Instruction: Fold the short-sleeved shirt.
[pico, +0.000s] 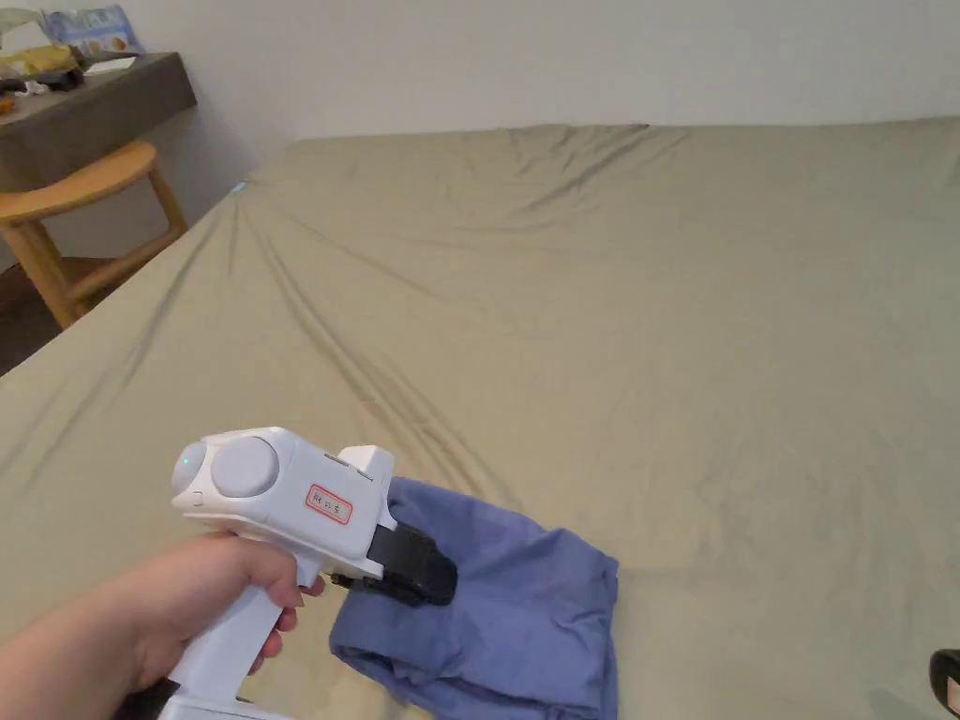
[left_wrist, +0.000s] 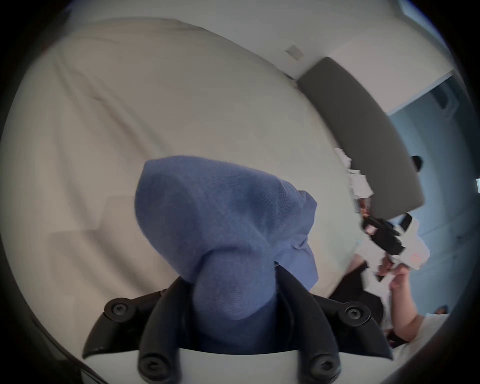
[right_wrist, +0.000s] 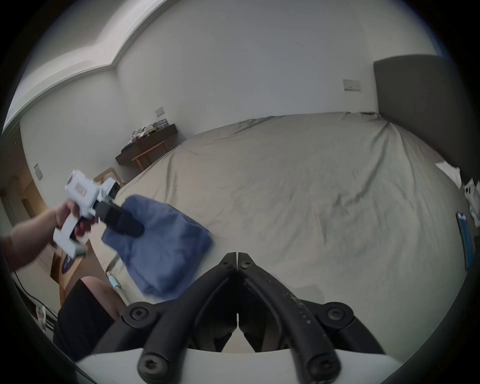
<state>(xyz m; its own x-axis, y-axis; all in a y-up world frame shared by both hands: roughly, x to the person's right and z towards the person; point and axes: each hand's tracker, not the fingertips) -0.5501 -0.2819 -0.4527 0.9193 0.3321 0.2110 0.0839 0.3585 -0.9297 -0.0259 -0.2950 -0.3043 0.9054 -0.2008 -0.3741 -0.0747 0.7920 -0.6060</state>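
A bunched blue shirt is gripped between the jaws of the left gripper and is held at the near edge of the bed (partly lifted). The right gripper is seen with jaws clenched together on nothing. A stool is seen farther off.

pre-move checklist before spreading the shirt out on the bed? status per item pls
1. Left gripper holds the blue shirt: ok, jaws shut on bunched cloth.
2. Right gripper free for a second grasp: ok, jaws shut on nothing.
3. Shirt laid flat: not ok, crumpled, hanging from the left gripper.
4. Bed sheet has room beyond the shirt: ok, only wrinkles.
5. Collar and sleeves located: cannot tell, hidden in folds.
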